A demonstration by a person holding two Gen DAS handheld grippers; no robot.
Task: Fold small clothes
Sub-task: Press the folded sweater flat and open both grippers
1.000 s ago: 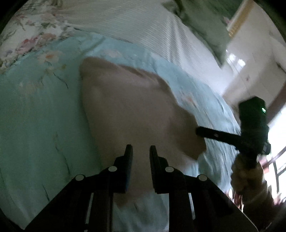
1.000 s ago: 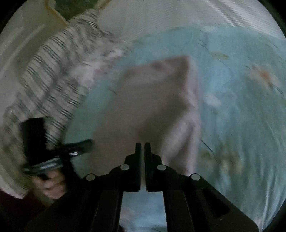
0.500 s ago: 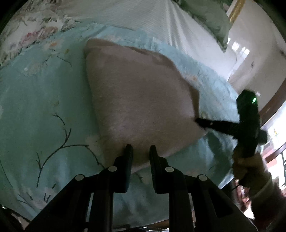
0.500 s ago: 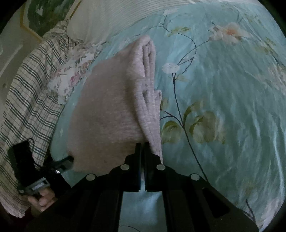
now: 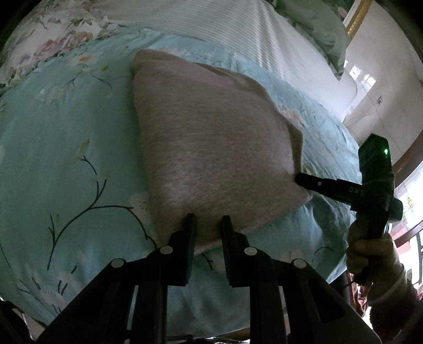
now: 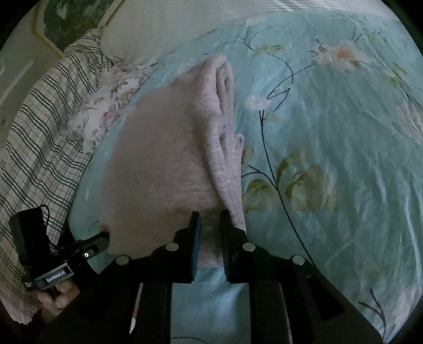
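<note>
A folded pinkish-beige knit garment (image 5: 211, 148) lies flat on the light blue floral bedspread (image 5: 66, 158). My left gripper (image 5: 207, 221) is open, its jaws apart over the garment's near edge. The right gripper shows in this view (image 5: 298, 181) at the garment's right corner. In the right wrist view the garment (image 6: 164, 169) shows stacked folded layers along its right side. My right gripper (image 6: 210, 218) is open over the near corner. The left gripper shows there at the lower left (image 6: 104, 238), touching the garment's near left edge.
A white striped pillow (image 5: 264, 39) and a green pillow (image 5: 317, 23) lie beyond the garment. A plaid blanket (image 6: 39, 127) and a floral cloth (image 6: 103, 111) lie at the left in the right wrist view. The bed's near edge is just below the grippers.
The right gripper's jaws have opened from shut, letting go of the garment corner. The garment has settled flat on the bedspread. Both grippers have stayed near its front edge.
</note>
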